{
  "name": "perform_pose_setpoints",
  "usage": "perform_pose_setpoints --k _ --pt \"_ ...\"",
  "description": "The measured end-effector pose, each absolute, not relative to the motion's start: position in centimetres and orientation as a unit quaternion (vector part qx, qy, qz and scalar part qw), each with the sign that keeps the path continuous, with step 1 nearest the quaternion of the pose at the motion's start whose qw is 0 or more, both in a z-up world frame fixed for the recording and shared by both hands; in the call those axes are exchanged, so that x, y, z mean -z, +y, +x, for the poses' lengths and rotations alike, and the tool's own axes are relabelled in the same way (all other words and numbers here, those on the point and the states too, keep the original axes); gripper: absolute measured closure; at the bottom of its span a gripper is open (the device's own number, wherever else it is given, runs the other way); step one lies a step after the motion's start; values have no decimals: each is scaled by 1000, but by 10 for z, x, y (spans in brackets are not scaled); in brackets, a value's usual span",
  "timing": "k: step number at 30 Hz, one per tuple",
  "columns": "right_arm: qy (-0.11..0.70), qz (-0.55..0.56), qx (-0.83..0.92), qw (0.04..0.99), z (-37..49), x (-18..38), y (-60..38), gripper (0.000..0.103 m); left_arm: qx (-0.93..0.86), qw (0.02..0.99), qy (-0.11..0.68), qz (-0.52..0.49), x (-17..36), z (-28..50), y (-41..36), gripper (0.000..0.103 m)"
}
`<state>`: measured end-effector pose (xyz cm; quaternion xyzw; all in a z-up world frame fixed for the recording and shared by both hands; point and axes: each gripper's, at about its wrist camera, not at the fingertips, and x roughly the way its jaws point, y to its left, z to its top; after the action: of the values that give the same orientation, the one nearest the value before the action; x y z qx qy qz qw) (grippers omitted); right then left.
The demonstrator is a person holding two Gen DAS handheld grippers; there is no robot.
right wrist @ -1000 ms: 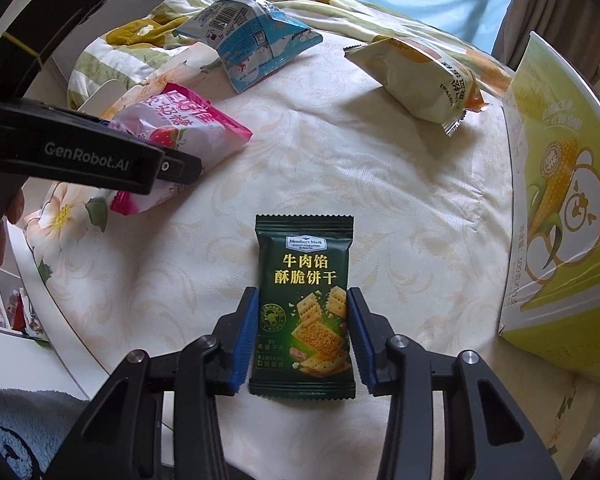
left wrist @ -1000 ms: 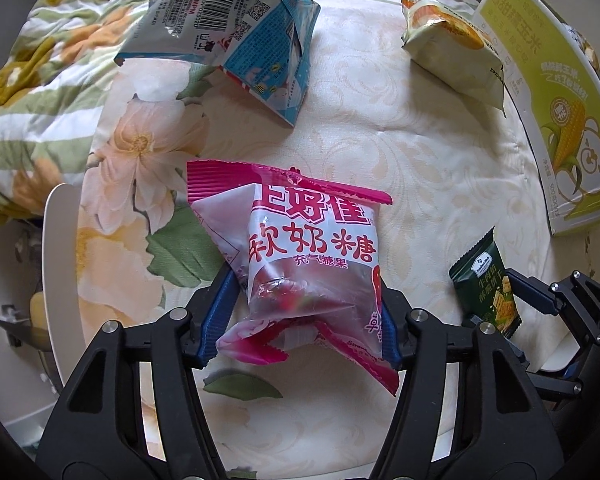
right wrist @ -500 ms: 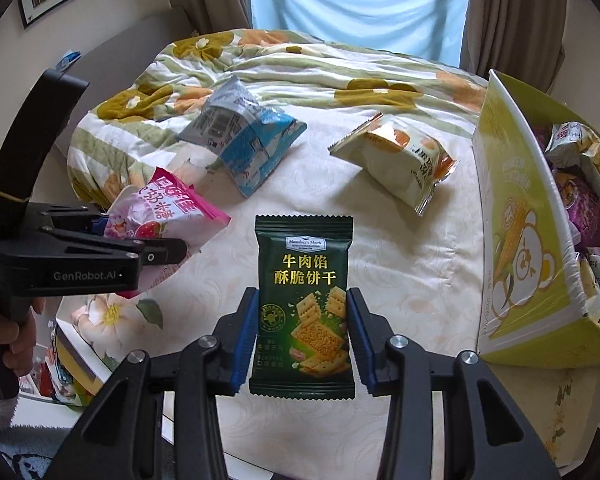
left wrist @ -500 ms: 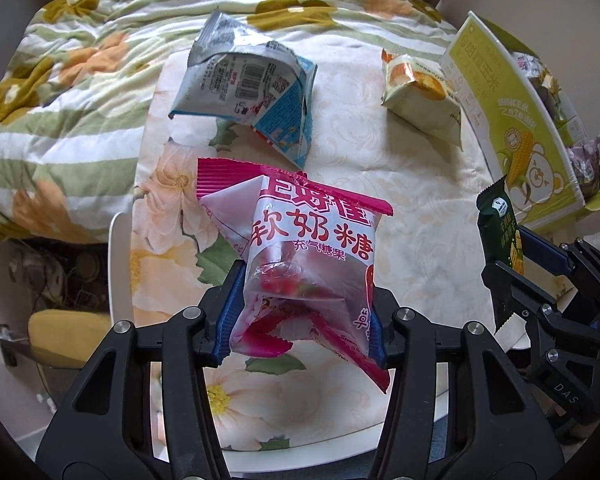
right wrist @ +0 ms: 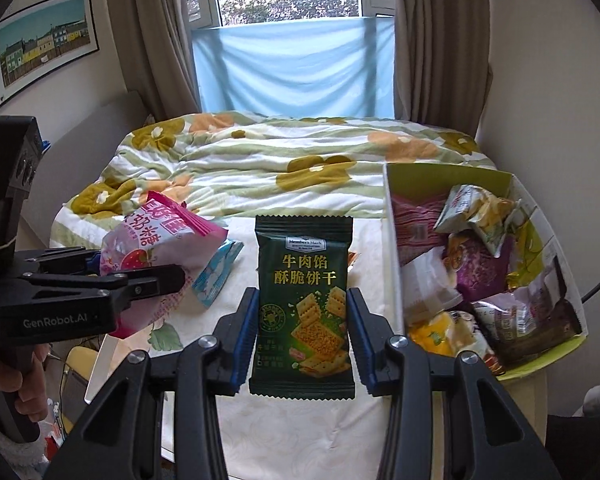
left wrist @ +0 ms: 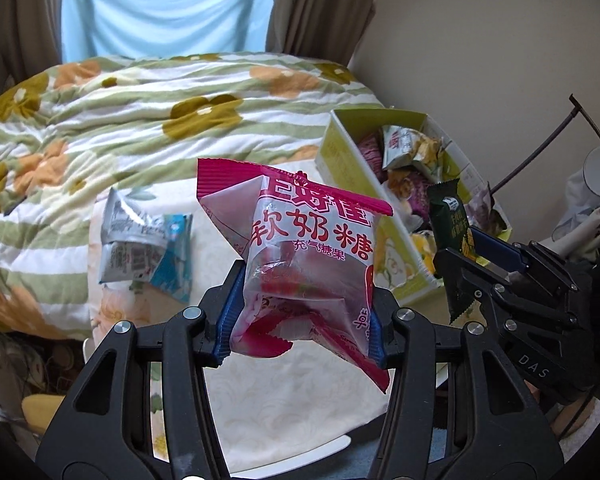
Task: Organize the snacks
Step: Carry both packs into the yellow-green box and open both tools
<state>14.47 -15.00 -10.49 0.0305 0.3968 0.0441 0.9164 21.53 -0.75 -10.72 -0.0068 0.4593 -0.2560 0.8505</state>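
Note:
My left gripper (left wrist: 300, 316) is shut on a pink candy bag (left wrist: 308, 256) and holds it up above the table; the bag also shows in the right wrist view (right wrist: 156, 248). My right gripper (right wrist: 302, 332) is shut on a dark green cracker packet (right wrist: 304, 300), upright, also above the table; that packet shows at the right of the left wrist view (left wrist: 454, 236). A yellow-green cardboard box (right wrist: 392, 240) of several snack bags stands at the right; it also shows in the left wrist view (left wrist: 340, 152).
A blue and silver snack bag (left wrist: 144, 248) lies on the cream tablecloth (left wrist: 284, 400); its corner shows in the right wrist view (right wrist: 216, 276). A flowered quilt (right wrist: 292, 160) covers the bed behind the table. A window with curtains is at the back.
Both grippers have risen higher with their packets and tilted up, so the bed, the window and the inside of the box now show. The orange-white bag is out of sight.

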Motion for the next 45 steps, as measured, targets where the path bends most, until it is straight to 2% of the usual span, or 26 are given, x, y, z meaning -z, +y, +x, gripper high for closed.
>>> perform_pose_setpoints --k 8,16,17,18,19,21,28,43,45 --pt "378 56 -12 924 145 77 -244 64 279 848 450 -8 92 237 -119 56" --pt "371 63 -20 926 155 68 -324 64 246 836 490 -3 129 261 -218 54" --pt "371 60 -24 926 158 69 -332 64 238 837 493 -4 136 262 -224 51" --pt "373 58 -29 926 160 69 -339 64 232 838 494 -3 142 263 -229 40" --pt "374 55 -35 925 163 70 -345 64 221 841 493 -2 147 263 -233 23" --pt "378 55 -49 923 167 72 -353 64 201 849 490 -8 151 261 -233 4" --pt "396 39 -113 910 185 84 -365 64 145 857 491 -55 153 247 -211 3" --pt "472 81 -200 854 257 120 -342 64 85 860 502 -39 144 232 -182 3" --pt "482 88 -195 850 260 125 -340 60 84 859 504 -34 145 233 -182 3"
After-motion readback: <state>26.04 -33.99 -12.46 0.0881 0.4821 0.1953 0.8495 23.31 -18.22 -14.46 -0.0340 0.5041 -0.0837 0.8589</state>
